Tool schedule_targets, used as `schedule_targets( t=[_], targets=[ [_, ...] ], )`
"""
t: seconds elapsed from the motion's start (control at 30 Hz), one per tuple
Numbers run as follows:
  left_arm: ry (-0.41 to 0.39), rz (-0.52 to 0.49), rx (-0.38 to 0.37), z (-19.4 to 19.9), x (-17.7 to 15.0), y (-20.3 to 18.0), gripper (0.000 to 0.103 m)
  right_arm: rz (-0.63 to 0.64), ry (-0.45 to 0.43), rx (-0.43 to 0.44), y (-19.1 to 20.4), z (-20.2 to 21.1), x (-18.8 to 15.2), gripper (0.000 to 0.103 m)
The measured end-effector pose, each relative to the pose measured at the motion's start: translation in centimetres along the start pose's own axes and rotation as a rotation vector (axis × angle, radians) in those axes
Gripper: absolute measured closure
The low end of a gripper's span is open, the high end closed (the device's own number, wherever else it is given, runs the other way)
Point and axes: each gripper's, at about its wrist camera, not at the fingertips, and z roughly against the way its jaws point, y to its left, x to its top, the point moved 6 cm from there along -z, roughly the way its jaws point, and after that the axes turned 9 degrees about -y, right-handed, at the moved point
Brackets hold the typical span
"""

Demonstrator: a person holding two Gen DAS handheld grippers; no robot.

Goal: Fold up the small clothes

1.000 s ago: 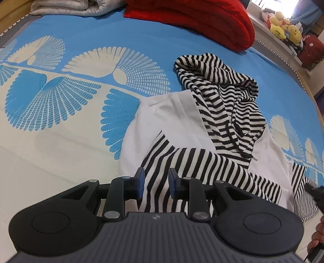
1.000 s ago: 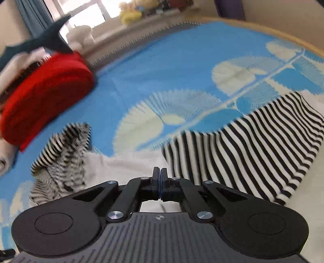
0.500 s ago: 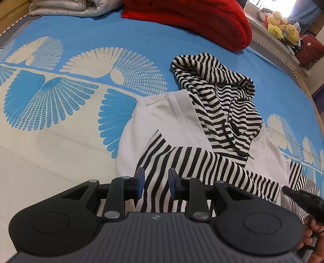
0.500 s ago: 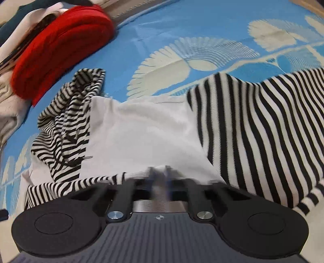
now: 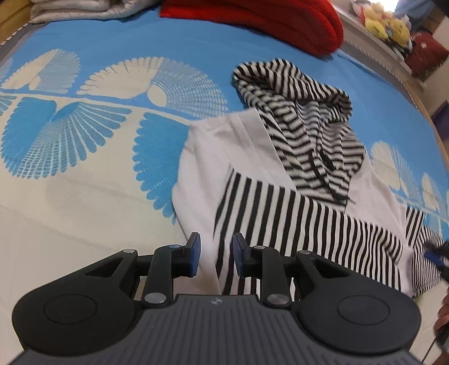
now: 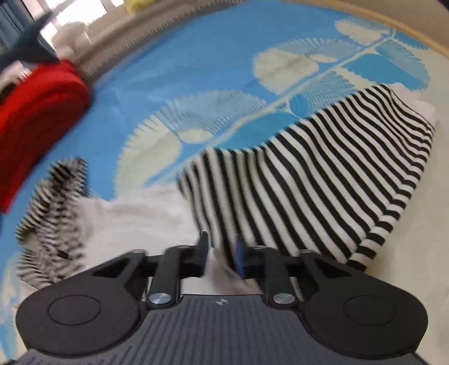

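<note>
A small white hoodie (image 5: 224,157) with a black-and-white striped hood (image 5: 306,123) and sleeves lies on the bed. One striped sleeve (image 5: 308,224) is folded across its body. My left gripper (image 5: 214,254) is open, just above the near end of that sleeve. In the right wrist view the other striped sleeve (image 6: 322,179) lies spread to the right, the hood (image 6: 53,202) to the left. My right gripper (image 6: 220,254) is open over the white body (image 6: 146,216), with a bit of white cloth between its jaws.
The bed cover (image 5: 84,140) is blue and cream with fan patterns. A folded red blanket (image 5: 266,22) and a grey one (image 5: 84,11) lie at the far end. Plush toys (image 5: 387,25) sit on a ledge at the far right.
My right gripper was shut a second ago and has opened; its view swung over the hoodie and back. My left gripper stayed open and shifted slightly toward the sleeve.
</note>
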Motion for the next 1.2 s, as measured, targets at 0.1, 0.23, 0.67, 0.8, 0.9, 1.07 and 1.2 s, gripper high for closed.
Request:
schedule_targets(
  t=[0.1,0.23,0.67,0.8,0.9,1.07,1.2],
  targets=[
    [0.022,-0.028,-0.017,-0.5,-0.9,-0.5,0.076,0.031,0.035,0.119,1.5,1.2,-0.3,0.073],
    [0.055,-0.055,-0.012,-1.2,-2.0,-0.7,0.075,0.088,0.243,0.164,1.7,0.2,-3.2,0.064],
    [-0.048,-0.106,-0.013,1.3,-0.4,-4.1,0.069,-0.037,-0.007,-0.025,-8.9,2.9,3.8,0.057],
    [-0.064,-0.177,0.005,1.4,-0.8,-4.9,0.069,-0.142,-0.047,-0.117,-15.1,2.2,5.7,0.057],
    [-0.070,-0.191,0.013,1.3,-1.0,-5.1,0.069,-0.196,-0.072,-0.162,-19.0,2.1,6.8,0.057],
    [-0.066,-0.186,0.006,0.8,-1.0,-5.8,0.069,-0.337,-0.064,-0.196,-23.2,1.4,7.0,0.057],
    [-0.066,-0.201,-0.008,0.8,-1.2,-6.7,0.069,-0.391,-0.049,-0.207,-24.6,0.3,6.7,0.057]
  ],
)
